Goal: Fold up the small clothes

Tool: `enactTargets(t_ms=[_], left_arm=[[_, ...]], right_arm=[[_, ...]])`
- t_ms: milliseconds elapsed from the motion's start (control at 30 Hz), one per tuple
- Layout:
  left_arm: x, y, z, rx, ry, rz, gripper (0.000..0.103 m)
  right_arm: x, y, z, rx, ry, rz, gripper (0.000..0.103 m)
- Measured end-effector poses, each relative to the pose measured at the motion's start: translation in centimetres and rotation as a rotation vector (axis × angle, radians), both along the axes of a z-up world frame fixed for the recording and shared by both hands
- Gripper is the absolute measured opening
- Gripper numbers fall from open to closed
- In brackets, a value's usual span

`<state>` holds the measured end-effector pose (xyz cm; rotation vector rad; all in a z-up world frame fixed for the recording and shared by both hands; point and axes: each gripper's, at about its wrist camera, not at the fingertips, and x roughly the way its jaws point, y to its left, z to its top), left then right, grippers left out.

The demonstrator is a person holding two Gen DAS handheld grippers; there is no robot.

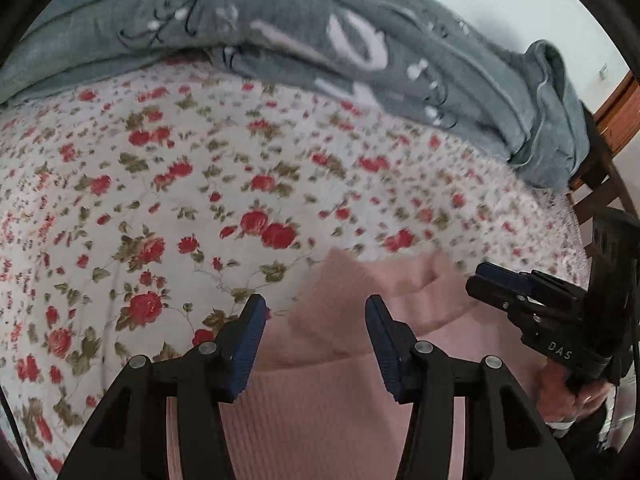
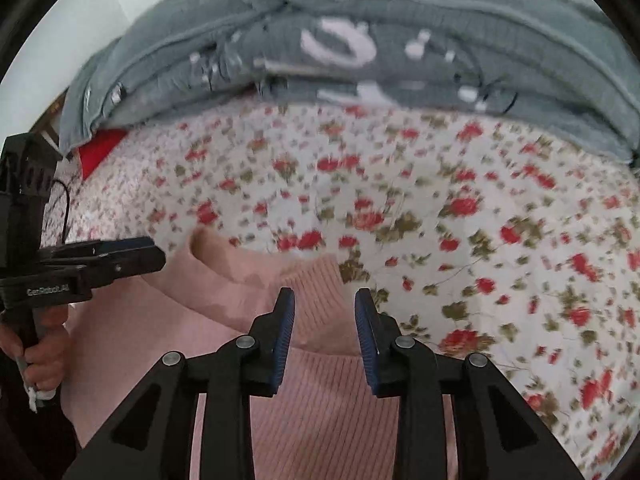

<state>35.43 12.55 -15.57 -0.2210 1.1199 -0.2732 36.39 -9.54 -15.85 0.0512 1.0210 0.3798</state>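
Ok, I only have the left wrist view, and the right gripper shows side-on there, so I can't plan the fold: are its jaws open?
Observer: Yes, the right gripper is open; the pink sweater's ribbed edge shows between its jaws.
Operator: Anything on the bed that I'm missing?
Observer: A red item pokes out from under the grey blanket, on the floral sheet.

Two close wrist views, shared sweater
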Motion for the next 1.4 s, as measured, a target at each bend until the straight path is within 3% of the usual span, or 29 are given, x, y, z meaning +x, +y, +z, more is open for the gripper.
enactTargets(t_ms=[100,167,233,300,433,600,700,767,800,833,900,933,1100,1400], left_arm=[[0.2,0.5,-1.6,-0.006,0.011,0.010,0.044],[0.3,0.7,-1.9,0.016,-0.007,0.021,0.017],[0.4,1.1,-1.8,-0.033,-0.019,0.024,0.003],[0.2,1.9,-0.9,0.004,-0.074,0.090,0.002],[0.0,3.0,-0.6,-0.087,-0.060,0.088,0.002],[-1.7,3.8,0.9,-0.059,-0.060,0.079,0.002],[-3.4,5.2,2.2,-0.027,-0.079,0.102,0.013],[-4.8,6.5,3.2,-0.013,-0.106,0.140,0.054],[-5.5,7.2,3.6,-0.015,-0.124,0.161,0.057],[-6.3,7.8,3.9,-0.021,-0.138,0.174,0.057],[-7.7,8.7,4.3,-0.028,-0.141,0.189,0.057],[-8.4,9.0,4.4,-0.028,-0.138,0.197,0.057],[-12.4,9.6,4.9,-0.002,-0.162,0.221,0.057],[-16.4,9.0,5.8,0.061,-0.201,0.251,0.057]], right_arm=[[0.8,0.1,-2.2,-0.027,0.056,0.003,0.042],[0.9,-0.2,-2.5,-0.002,0.056,0.008,0.043],[0.9,0.0,-2.4,-0.012,0.044,0.014,0.022],[0.5,0.3,-2.2,-0.032,0.008,0.029,0.011],[-0.1,-0.4,-1.5,0.007,-0.030,0.013,0.010],[0.9,-0.8,-2.1,0.014,0.037,-0.022,0.012],[0.0,-1.4,-0.6,-0.017,0.021,-0.080,0.012],[-1.5,-2.0,0.9,0.010,-0.023,-0.098,0.014],[-2.7,-2.3,1.9,0.019,-0.055,-0.105,0.021],[-3.9,-2.3,3.0,0.008,-0.093,-0.112,0.026],[-6.0,-2.2,4.4,-0.026,-0.160,-0.120,0.048],[-7.1,-2.1,5.0,-0.044,-0.191,-0.120,0.050],[-11.8,-1.8,6.8,-0.087,-0.271,-0.116,0.050],[-16.9,-1.7,6.6,-0.099,-0.303,-0.166,0.047]])
